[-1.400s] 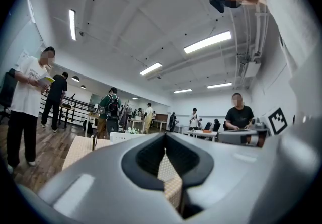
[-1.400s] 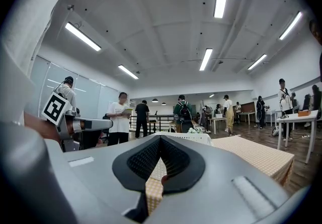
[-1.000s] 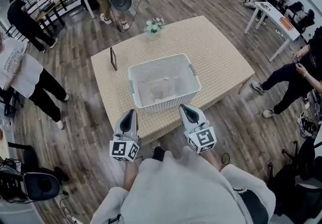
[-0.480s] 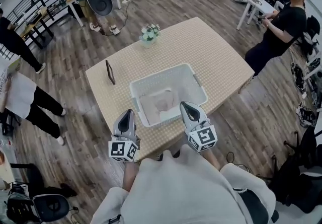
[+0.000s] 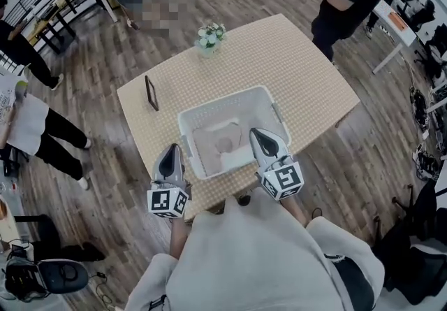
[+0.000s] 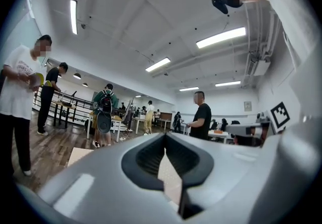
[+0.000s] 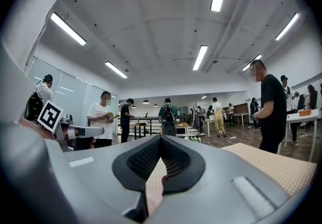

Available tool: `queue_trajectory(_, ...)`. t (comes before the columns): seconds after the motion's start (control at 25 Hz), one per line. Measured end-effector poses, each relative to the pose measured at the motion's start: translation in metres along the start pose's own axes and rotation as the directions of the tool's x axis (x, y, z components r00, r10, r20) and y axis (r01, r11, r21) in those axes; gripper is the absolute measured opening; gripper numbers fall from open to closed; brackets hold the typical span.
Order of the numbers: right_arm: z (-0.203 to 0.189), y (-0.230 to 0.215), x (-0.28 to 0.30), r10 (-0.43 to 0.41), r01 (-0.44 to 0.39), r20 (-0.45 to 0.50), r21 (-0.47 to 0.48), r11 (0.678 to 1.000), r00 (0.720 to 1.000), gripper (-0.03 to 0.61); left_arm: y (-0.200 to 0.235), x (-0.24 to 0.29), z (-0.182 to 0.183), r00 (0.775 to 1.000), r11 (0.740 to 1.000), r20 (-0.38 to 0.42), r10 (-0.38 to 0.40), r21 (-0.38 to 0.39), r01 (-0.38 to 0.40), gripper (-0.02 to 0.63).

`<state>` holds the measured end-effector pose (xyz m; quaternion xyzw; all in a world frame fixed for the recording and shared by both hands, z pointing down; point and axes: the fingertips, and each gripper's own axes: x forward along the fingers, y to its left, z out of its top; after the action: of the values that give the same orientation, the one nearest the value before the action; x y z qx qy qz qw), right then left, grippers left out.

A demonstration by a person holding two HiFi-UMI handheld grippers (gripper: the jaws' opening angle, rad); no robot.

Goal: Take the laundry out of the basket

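Left gripper (image 5: 172, 152) and right gripper (image 5: 257, 136) are held pressed together and empty at the near corners of the white basket (image 5: 223, 98). Pale laundry (image 5: 218, 142) is seen inside it. Bare table (image 5: 293, 65) is left beyond its far rim.

The worktop (image 5: 307, 72) is beige with a fine dotted grid. The laundry basket (image 5: 267, 102) is white with perforated walls, and the laundry (image 5: 213, 143) in it is pale grey-white. The left gripper (image 5: 170, 153) and the right gripper (image 5: 259, 137) are silver-grey, with black-lined jaws and black-and-white square markers. The flowers (image 5: 210, 35) by the worktop's far edge are white and green.
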<state>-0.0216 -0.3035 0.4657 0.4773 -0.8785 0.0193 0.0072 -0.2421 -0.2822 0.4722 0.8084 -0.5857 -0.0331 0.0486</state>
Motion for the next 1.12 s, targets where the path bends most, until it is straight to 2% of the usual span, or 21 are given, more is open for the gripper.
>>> queue_trajectory(0.32, -0.001, -0.020, 0.031, 0.043, -0.042, -0.016, 0.009, 0.999, 0.999, -0.002, 0.012, 0.025, -0.006, 0.999, 0.999, -0.019, 0.043, -0.009, -0.043, 0.011)
queue_trajectory(0.76, -0.038, -0.025, 0.068, 0.082, -0.071, -0.133, 0.087, 0.994, 0.988, -0.002, 0.047, 0.047, -0.049, 0.986, 0.994, -0.137, 0.091, -0.045, -0.098, 0.011)
queue_trajectory(1.0, -0.053, -0.023, 0.073, 0.100, -0.084, -0.179, 0.091, 0.992, 0.979, -0.002, 0.050, 0.052, -0.069, 0.985, 0.993, -0.155, 0.080, -0.073, -0.092, 0.011)
queue_trajectory(1.12, -0.056, -0.018, 0.075, 0.130, -0.117, -0.205, 0.072, 0.991, 0.970, -0.002, 0.049, 0.054, -0.070, 0.985, 0.993, -0.155, 0.076, -0.080, -0.089, 0.011)
